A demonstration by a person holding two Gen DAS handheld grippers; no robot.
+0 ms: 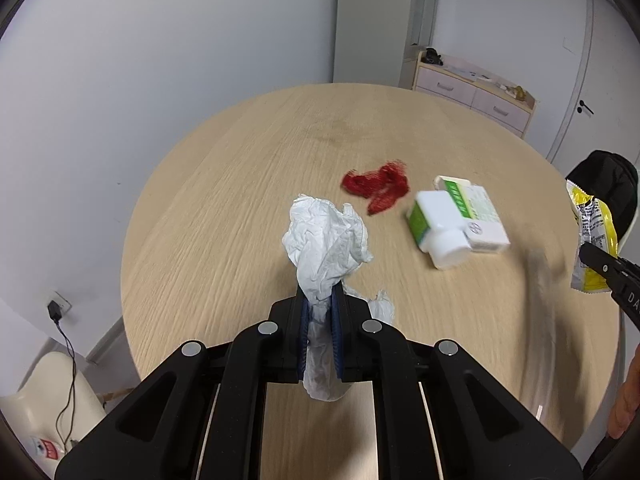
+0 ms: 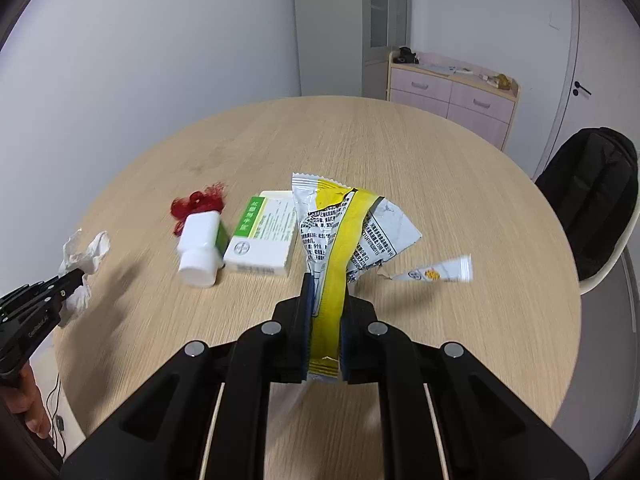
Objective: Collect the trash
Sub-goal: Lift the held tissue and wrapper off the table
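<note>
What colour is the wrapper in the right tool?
Yellow and white wrapper, black print; right wrist view.

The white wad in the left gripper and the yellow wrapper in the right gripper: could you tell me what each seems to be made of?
The white wad looks like soft tissue paper: matte, with fine crumples and a limp hang from the left gripper. The yellow wrapper looks like thin plastic or foil-lined film: it has a serrated seal edge, stiff creases, printed text and a slight sheen, and it stands up from the right gripper. The exact laminate cannot be told.
</note>
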